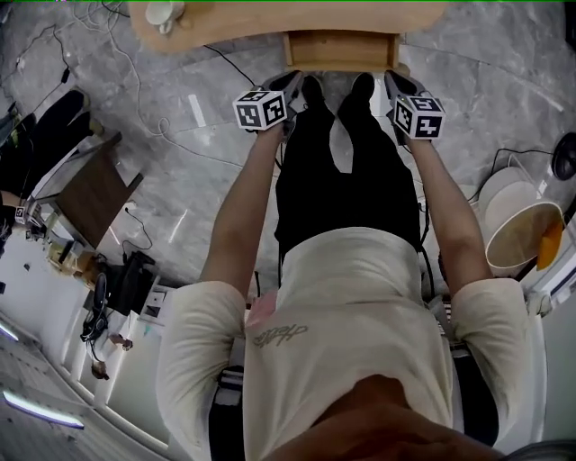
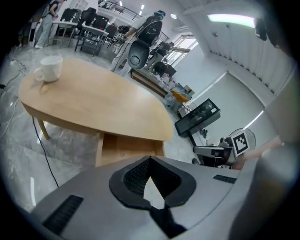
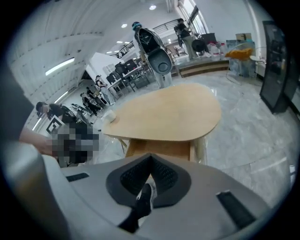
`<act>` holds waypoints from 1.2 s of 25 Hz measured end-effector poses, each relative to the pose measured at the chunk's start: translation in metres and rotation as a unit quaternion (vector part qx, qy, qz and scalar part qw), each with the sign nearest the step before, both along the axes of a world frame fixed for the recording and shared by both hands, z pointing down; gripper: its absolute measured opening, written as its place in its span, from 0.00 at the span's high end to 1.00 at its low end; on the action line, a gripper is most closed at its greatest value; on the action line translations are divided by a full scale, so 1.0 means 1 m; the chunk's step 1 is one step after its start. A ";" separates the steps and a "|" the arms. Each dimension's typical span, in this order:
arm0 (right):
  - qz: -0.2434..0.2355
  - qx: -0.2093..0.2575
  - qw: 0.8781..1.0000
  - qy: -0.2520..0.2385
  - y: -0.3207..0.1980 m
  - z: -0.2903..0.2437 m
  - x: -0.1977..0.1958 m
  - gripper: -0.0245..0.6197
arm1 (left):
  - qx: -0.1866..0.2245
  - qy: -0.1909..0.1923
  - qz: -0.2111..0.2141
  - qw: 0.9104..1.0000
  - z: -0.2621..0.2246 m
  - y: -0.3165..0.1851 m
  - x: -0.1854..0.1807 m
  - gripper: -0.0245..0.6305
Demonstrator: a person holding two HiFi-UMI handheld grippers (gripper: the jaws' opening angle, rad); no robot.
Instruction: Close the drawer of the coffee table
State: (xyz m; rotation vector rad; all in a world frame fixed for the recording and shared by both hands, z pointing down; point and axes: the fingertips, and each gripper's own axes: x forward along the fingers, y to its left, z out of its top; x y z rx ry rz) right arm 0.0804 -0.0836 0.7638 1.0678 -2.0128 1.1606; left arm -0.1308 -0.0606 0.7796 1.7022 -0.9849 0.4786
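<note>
The light wood coffee table lies at the top of the head view, its drawer pulled out toward me. The left gripper hangs just short of the drawer's left front corner, and the right gripper just short of its right corner. Both are shut and hold nothing. In the left gripper view the drawer shows under the tabletop, beyond the shut left gripper. The right gripper view has the drawer straight ahead of the right gripper. Whether either gripper touches the drawer cannot be told.
A white cup stands on the table's left end. My black-trousered legs and shoes are between the grippers. A white bin sits on the floor at right, a dark side table at left. Cables run over the marble floor.
</note>
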 end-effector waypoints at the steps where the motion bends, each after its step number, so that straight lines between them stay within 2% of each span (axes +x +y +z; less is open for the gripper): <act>1: -0.010 -0.007 1.000 0.003 0.003 0.018 0.003 0.97 | -0.012 0.004 -0.003 1.000 0.017 0.003 0.002 0.96; 5: -0.090 -0.025 0.996 0.016 0.022 0.079 0.003 0.97 | -0.048 -0.015 0.004 0.999 0.075 0.015 -0.003 0.96; 7: -0.097 -0.044 0.994 0.018 0.034 0.106 0.005 0.97 | -0.056 -0.024 0.022 0.998 0.099 0.024 -0.002 0.96; 11: -0.081 -0.086 0.993 0.016 0.051 0.151 0.007 0.97 | -0.077 -0.053 0.056 0.994 0.150 0.046 -0.001 0.96; 14: -0.092 -0.114 0.989 0.024 0.061 0.177 0.007 0.97 | -0.094 -0.049 0.021 0.994 0.176 0.054 -0.003 0.96; 16: -0.084 -0.142 0.986 0.024 0.072 0.194 0.010 0.97 | -0.106 -0.059 0.006 0.993 0.191 0.062 -0.004 0.96; 19: -0.054 -0.172 0.984 0.021 0.077 0.217 0.016 0.97 | -0.109 -0.072 0.012 0.991 0.206 0.069 0.001 0.96; 22: -0.032 -0.193 0.980 0.017 0.082 0.232 0.014 0.97 | -0.103 -0.066 0.012 0.992 0.214 0.067 0.002 0.96; 25: -0.033 -0.204 0.978 0.020 0.085 0.243 0.008 0.97 | -0.099 -0.058 0.009 0.993 0.223 0.062 -0.002 0.96; 30: -0.007 -0.199 0.980 0.013 0.077 0.256 0.003 0.97 | -0.096 -0.070 0.035 0.992 0.243 0.055 0.002 0.96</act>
